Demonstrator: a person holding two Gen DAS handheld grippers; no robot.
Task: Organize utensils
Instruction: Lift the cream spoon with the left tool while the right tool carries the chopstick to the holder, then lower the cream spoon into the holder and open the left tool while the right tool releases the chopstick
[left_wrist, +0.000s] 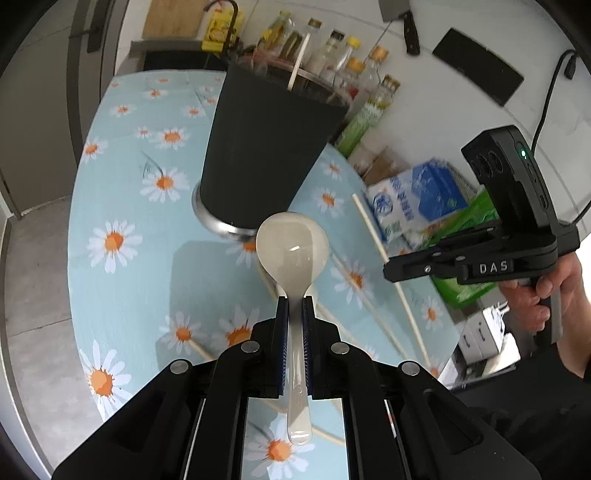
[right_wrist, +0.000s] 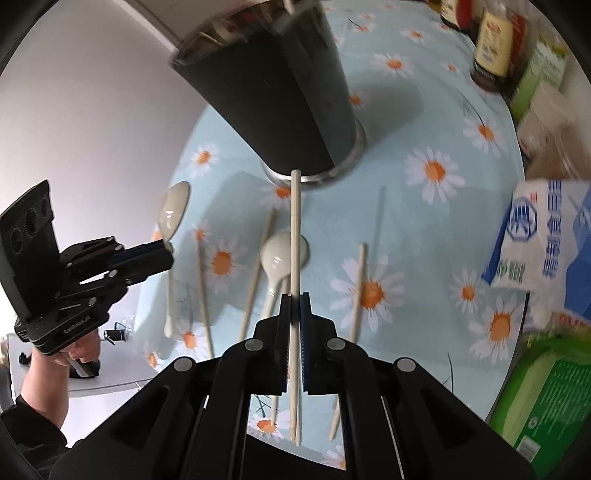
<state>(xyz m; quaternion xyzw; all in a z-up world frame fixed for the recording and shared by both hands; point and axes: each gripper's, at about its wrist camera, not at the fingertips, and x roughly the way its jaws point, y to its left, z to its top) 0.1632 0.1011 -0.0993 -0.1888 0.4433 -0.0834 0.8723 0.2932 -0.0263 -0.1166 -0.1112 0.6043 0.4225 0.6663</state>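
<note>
Left claw (left_wrist: 294, 306): clamped on the handle of a white spoon (left_wrist: 292, 247), bowl jutting ahead, above the tabletop (left_wrist: 122, 192).
Right claw (right_wrist: 294, 301): pinched on a chopstick (right_wrist: 295, 221) pointing at the dark cup (right_wrist: 273, 92).
Tabletop: second spoon (right_wrist: 282, 254), loose chopsticks.

Bright, even daylight throughout, with soft grey shadows spreading over the daisy-print tablecloth (left_wrist: 122, 192) beside the dark utensil holder (left_wrist: 269, 147) and a small white glint on the bowl of the held spoon (left_wrist: 291, 247). Strong fisheye bending at the edges, black vignette in every corner, straight lines curving near the rim. Motion blur at the right side of both views, smearing the blue-and-white carton (right_wrist: 546, 247) and the bottles (left_wrist: 351, 62); centre sharp.
</note>
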